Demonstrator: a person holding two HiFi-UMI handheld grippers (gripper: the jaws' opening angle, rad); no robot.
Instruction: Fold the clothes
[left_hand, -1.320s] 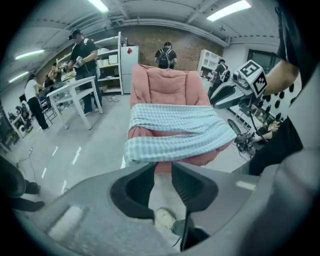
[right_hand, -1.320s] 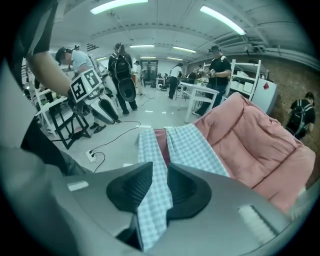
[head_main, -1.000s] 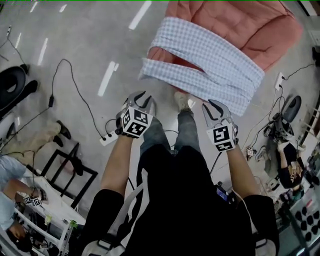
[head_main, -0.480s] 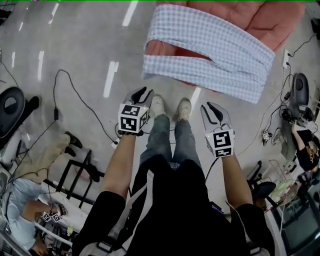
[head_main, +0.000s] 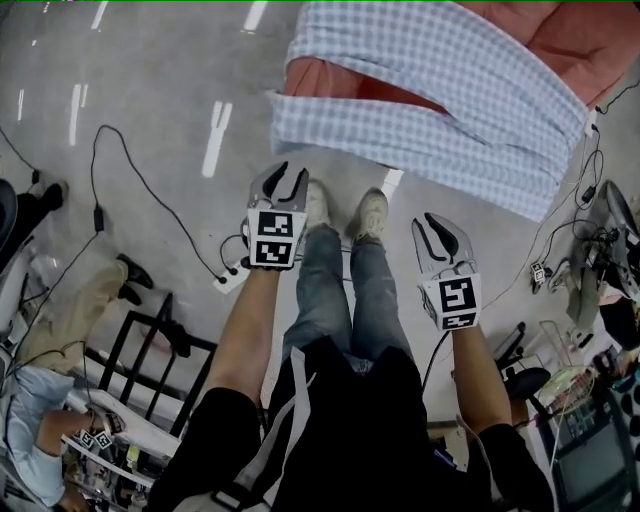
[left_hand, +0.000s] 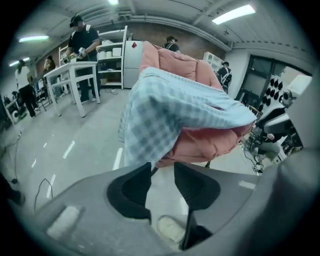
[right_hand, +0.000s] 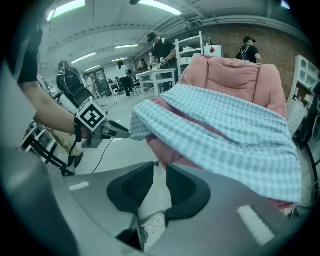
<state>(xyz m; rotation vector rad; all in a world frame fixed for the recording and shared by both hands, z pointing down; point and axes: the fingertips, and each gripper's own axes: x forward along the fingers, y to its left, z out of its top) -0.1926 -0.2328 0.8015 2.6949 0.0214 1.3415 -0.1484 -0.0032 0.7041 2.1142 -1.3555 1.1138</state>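
A blue-and-white checked shirt (head_main: 430, 100) lies folded in long bands over a pink cushion (head_main: 570, 40) at the top of the head view. It hangs off the cushion's near edge. My left gripper (head_main: 287, 172) hovers over the floor just below the shirt's left end, open and empty; its jaws have just opened a little further. My right gripper (head_main: 435, 228) hangs lower at the right, its jaws a narrow gap apart with nothing between them. The left gripper view shows the shirt (left_hand: 165, 110) ahead of the jaws, and the right gripper view shows the shirt (right_hand: 225, 130) too.
The person's shoes (head_main: 345, 212) stand on the grey floor between the grippers. Cables and a power strip (head_main: 232, 275) lie at the left, beside a black metal frame (head_main: 150, 350). More cables and gear (head_main: 590, 260) crowd the right. People work at a white table (left_hand: 75, 75) further off.
Both grippers have sunk below the shirt's near edge, the right one further. The shirt and cushion now fill more of the top of the head view.
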